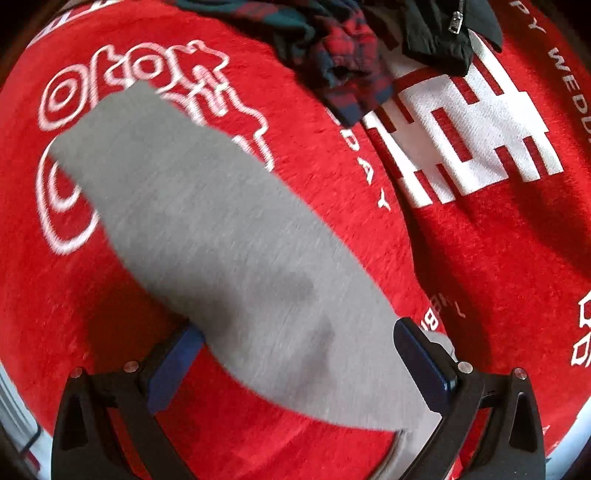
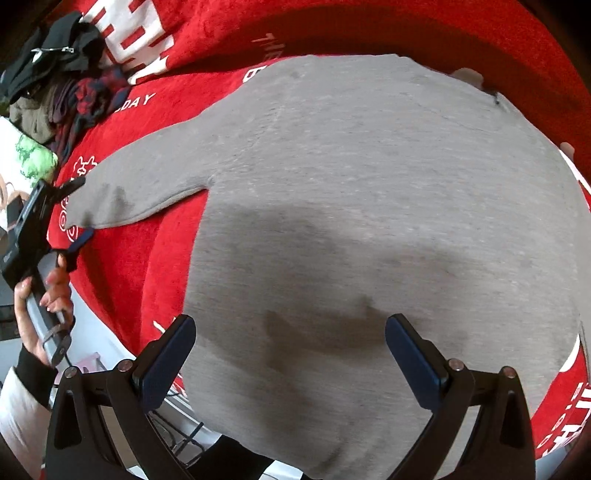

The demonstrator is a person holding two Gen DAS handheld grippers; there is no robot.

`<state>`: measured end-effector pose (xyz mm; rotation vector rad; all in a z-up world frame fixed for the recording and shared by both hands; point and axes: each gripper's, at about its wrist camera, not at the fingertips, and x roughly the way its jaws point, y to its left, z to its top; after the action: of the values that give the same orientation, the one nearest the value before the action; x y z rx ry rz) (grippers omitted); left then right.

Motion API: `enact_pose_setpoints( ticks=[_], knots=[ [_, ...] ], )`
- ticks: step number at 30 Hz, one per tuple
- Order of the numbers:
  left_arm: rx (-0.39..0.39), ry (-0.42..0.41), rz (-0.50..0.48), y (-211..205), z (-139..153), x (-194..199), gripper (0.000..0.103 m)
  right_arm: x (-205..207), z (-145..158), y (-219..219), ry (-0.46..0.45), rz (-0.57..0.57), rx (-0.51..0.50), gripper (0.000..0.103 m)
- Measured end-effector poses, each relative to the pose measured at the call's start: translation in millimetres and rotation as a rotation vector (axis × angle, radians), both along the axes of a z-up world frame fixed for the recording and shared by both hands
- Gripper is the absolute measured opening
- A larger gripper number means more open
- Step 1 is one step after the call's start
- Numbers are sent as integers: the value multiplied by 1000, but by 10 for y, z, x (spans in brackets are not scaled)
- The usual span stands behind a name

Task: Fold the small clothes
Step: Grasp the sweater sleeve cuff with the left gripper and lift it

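Note:
A grey long-sleeved top [image 2: 369,229] lies spread flat on a red blanket with white print [image 2: 140,240]. Its sleeve [image 1: 207,229] stretches out to the left and fills the left wrist view. My left gripper [image 1: 295,332] is open, its fingers on either side of the sleeve near the cuff, just above it; it also shows at the left of the right wrist view [image 2: 75,206]. My right gripper [image 2: 290,332] is open and empty over the lower body of the top, close above the cloth.
A heap of other clothes, red-and-dark plaid [image 1: 343,62] and black with a zip [image 1: 439,33], lies at the far side of the red blanket [image 1: 332,177]. The blanket's near edge drops off at lower left [image 2: 110,343].

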<state>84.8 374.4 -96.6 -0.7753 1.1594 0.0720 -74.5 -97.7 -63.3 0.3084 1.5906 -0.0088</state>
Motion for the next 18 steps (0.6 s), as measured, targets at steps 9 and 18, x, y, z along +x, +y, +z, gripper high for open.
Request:
enact_pose_setpoints(
  ticks=[9,18],
  knots=[
    [98,32,-68,18,-27,218,11,59,22,114,3,8,-5,102],
    [177,-247,-424,-926,880,274,11,-111,63,-20,-7,-56,-18,102]
  ],
)
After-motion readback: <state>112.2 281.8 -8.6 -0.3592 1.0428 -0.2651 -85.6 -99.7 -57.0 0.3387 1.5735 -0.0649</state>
